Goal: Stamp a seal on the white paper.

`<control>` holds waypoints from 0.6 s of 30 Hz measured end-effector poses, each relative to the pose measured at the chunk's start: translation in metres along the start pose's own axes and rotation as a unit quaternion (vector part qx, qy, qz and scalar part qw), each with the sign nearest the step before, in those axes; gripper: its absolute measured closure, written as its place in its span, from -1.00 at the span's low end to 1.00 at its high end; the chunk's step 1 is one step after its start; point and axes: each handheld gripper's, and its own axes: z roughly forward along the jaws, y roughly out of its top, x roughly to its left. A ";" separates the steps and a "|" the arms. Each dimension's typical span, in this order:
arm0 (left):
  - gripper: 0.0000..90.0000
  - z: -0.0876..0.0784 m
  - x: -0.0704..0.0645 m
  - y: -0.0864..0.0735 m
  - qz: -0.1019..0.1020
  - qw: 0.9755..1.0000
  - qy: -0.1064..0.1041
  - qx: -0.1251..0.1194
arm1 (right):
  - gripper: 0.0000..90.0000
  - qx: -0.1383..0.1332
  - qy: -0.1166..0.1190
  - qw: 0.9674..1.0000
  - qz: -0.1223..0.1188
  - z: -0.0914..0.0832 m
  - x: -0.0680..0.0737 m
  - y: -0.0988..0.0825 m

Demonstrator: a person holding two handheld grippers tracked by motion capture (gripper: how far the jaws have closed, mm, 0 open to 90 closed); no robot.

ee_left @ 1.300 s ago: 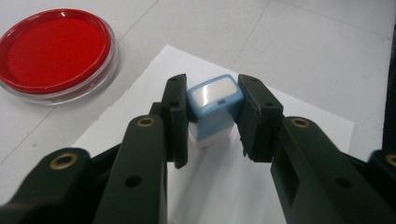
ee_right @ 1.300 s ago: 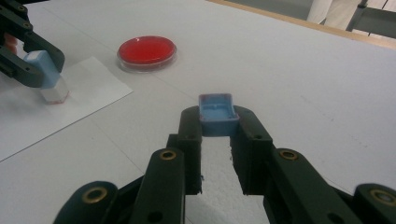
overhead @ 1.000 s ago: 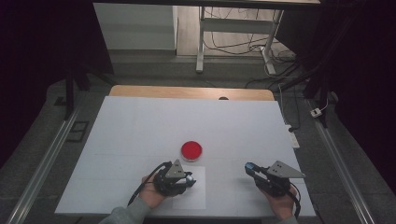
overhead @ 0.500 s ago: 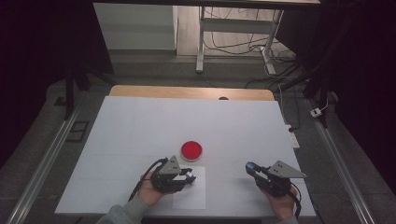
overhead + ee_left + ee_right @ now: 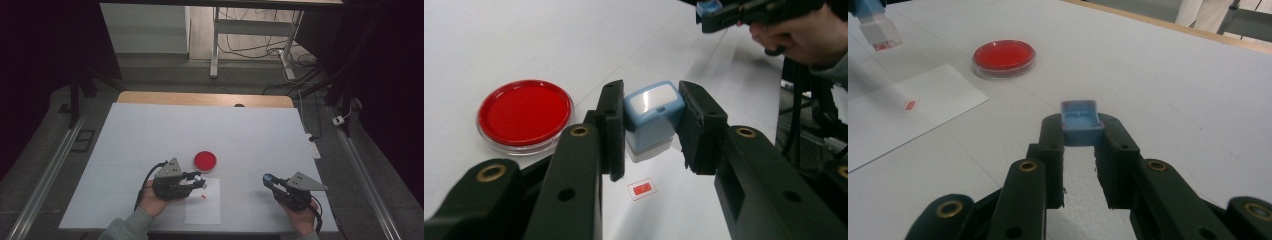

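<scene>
A wide white surface (image 5: pixel 150 130) takes up most of the room in front of the person, with a strip of bare wood showing along its far edge. Near the person's side lies a sheet of white paper (image 5: pixel 202 210), flat on the surface between the two hands.

The left gripper (image 5: pixel 199 182) hangs over the near-left corner of that sheet, held in the person's left hand (image 5: pixel 152 202), its jaws pointing across towards the right. They are clamped on a pale blue stamp (image 5: pixel 653 116), one pad pressed to each side of its body, and the stamp's lower end hangs clear above the paper. The right gripper (image 5: pixel 269 180) sits well off to the right of the sheet, in the person's right hand (image 5: pixel 300 220), and its jaws are closed on a small blue cap (image 5: pixel 1079 121), an open tray-like piece pinched at the very tips.

Just beyond the sheet's far edge rests a round red ink pad (image 5: pixel 205 160) in a clear shallow dish, near the left gripper and well apart from the right one.

On the paper, below the raised stamp, there is a small red rectangular stamp mark (image 5: pixel 643 189), the only print on the sheet.
</scene>
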 end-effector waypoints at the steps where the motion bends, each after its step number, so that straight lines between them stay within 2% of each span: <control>1: 0.46 -0.002 0.001 0.001 -0.005 1.000 -0.001 -0.003 | 0.64 0.000 0.000 1.000 0.000 0.000 0.000 0.000; 18: 0.46 -0.019 0.009 0.005 -0.032 0.999 0.014 -0.019 | 0.64 0.001 0.000 1.000 -0.001 0.001 0.000 0.000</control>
